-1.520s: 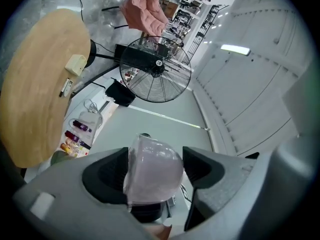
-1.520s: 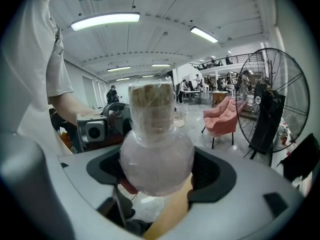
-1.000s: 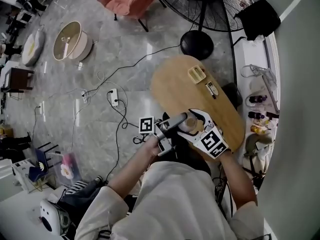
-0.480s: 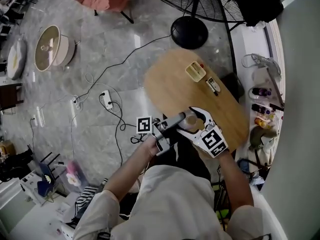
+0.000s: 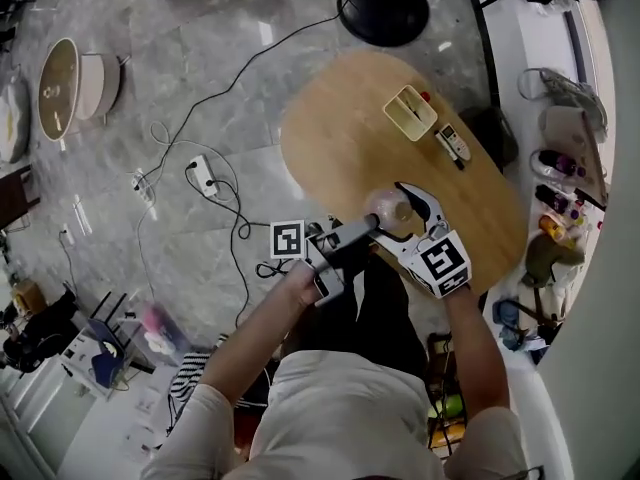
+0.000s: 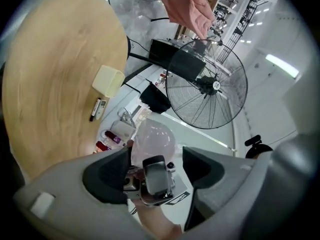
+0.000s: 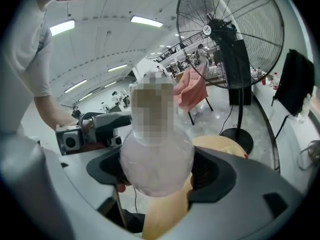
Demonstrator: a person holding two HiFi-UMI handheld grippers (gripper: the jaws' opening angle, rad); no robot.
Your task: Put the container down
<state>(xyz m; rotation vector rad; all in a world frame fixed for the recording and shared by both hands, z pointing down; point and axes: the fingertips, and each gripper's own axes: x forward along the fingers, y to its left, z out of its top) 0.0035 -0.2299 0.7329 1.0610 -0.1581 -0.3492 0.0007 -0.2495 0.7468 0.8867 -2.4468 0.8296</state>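
In the head view we see our right tongs clamped on the clear, rounded container. It sits over the wooden surface, close to that surface's 6 o'clock edge. We cannot tell whether its base touches the wood. The right tongs reach in from about 4 o'clock of the container. In the right gripper view its bulging body fills the gap between the two dark pads, pressed on both sides.

Our left tongs come in from about 8 o'clock, their tip just beside the container. In the left gripper view their jaws stand apart with nothing gripped. The container's pale dome shows just beyond the gap, with the right tongs' camera block in front of it.

A yellow box lies on the surface at about 12 to 1 o'clock of the container. A small remote lies near the box, at about 2 o'clock. Both are well apart from the tongs. The black fan base stands on the floor beyond the far edge.
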